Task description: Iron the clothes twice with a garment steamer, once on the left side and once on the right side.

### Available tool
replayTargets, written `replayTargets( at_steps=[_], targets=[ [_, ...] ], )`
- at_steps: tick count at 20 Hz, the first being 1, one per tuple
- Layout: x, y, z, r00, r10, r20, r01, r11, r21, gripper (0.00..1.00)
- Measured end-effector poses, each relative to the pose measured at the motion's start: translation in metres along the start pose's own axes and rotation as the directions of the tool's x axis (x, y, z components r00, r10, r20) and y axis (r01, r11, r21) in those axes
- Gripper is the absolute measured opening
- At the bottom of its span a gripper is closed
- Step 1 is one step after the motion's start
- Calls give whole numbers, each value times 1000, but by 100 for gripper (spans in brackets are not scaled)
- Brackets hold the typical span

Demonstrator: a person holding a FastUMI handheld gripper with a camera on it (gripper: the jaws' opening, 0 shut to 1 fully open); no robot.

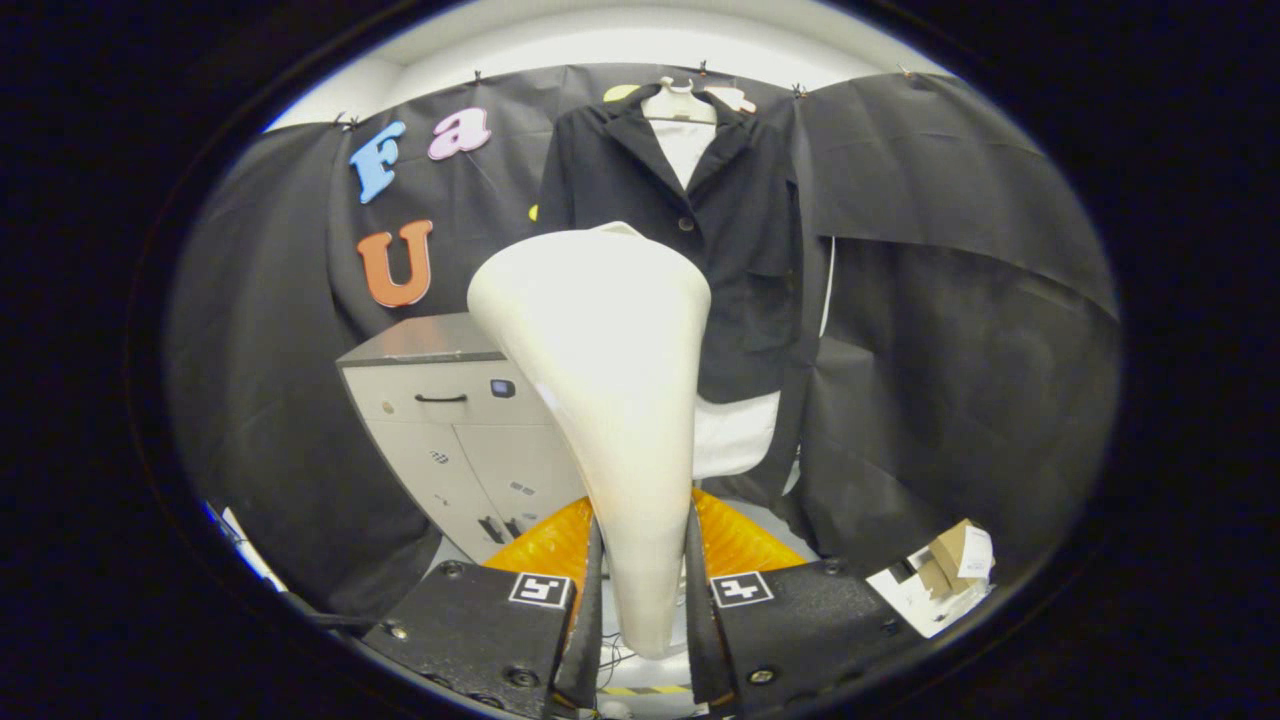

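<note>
A grey cabinet stands far left; the claw clamps the handle of the cream garment steamer between both fingers, its head raised before the dark jacket hanging far right on the booth wall

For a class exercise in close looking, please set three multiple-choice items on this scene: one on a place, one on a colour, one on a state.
1. Where does the cabinet stand?
A. below and beside the hanging jacket
B. on top of the jacket
C. between the fingers

2. What colour is the jacket?
A. red
B. black
C. yellow

3. What is the gripper doing?
A. open, holding nothing
B. shut on the cabinet's handle
C. shut on the garment steamer

Answers: 1 A, it stands low at the jacket's side. 2 B, dark cloth over a white shirt. 3 C, both fingers press its handle.
</note>
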State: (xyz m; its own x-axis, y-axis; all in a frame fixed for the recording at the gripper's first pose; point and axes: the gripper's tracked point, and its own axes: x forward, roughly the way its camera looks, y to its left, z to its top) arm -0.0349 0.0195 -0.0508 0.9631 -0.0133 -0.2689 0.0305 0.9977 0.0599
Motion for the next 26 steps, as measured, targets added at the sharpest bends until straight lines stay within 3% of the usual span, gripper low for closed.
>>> replayTargets(
  at_steps=[12,26],
  targets=[
    [-56,18,-28,998,2,64,-3,1000,3,38],
    [-52,30,-33,999,1,53,-2,1000,15,38]
  ],
)
